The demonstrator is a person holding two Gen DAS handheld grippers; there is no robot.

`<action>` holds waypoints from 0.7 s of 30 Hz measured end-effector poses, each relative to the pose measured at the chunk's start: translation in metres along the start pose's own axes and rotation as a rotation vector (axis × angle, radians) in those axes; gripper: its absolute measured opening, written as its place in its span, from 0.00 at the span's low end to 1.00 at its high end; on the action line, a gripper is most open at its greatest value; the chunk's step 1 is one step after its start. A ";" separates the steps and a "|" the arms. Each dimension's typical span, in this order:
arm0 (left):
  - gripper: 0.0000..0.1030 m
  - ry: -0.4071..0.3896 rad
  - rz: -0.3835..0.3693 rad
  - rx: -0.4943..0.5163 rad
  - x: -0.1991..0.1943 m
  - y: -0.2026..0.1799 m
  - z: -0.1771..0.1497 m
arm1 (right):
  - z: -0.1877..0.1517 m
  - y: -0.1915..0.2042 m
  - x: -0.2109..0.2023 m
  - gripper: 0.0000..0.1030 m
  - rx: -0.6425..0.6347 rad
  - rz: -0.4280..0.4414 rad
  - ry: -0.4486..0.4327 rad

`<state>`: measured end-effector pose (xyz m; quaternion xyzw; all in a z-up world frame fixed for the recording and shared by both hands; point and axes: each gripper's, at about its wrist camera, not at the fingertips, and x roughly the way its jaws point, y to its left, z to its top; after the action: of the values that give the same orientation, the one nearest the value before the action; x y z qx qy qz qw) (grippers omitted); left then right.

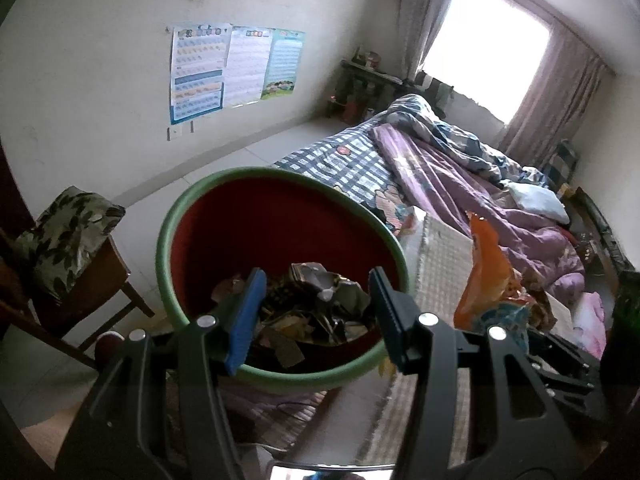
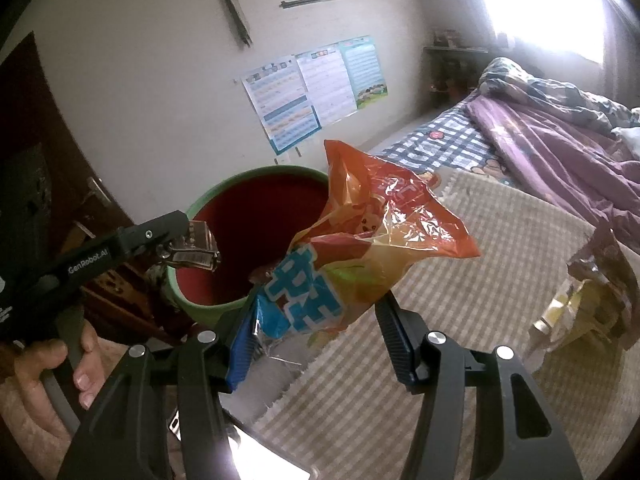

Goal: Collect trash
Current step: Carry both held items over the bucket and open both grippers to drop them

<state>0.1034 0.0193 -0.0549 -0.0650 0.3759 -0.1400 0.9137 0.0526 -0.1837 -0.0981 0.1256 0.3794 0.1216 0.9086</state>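
Observation:
A round bin [image 1: 172, 216] with a green rim and red inside holds crumpled wrappers; it also shows in the right wrist view [image 2: 208, 304]. My left gripper [image 1: 316, 312] is open, its fingers on either side of the bin's near rim, holding nothing. My right gripper [image 2: 316, 320] is shut on an orange and blue snack bag [image 2: 360, 232], held up just right of the bin. The bag also shows in the left wrist view [image 1: 488, 276]. Another crumpled brown and yellow wrapper [image 2: 588, 296] lies on the mat at the right.
A bed [image 1: 360, 160] with a checked sheet and a purple quilt [image 1: 480, 184] fills the right side. A beige checked mat [image 2: 480, 320] covers the near part. A wooden chair [image 1: 88, 276] with a leaf-print cushion stands left of the bin. Posters [image 1: 232, 68] hang on the wall.

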 end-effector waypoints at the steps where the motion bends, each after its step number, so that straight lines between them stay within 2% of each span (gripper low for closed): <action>1: 0.50 0.000 0.004 0.000 0.001 0.003 0.001 | -0.001 0.000 0.000 0.53 -0.004 0.004 -0.001; 21: 0.50 0.039 0.075 0.003 0.026 0.025 0.006 | 0.023 0.038 0.044 0.53 -0.120 0.038 0.035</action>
<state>0.1309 0.0348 -0.0737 -0.0467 0.3954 -0.1077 0.9110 0.0940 -0.1370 -0.0989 0.0759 0.3846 0.1635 0.9053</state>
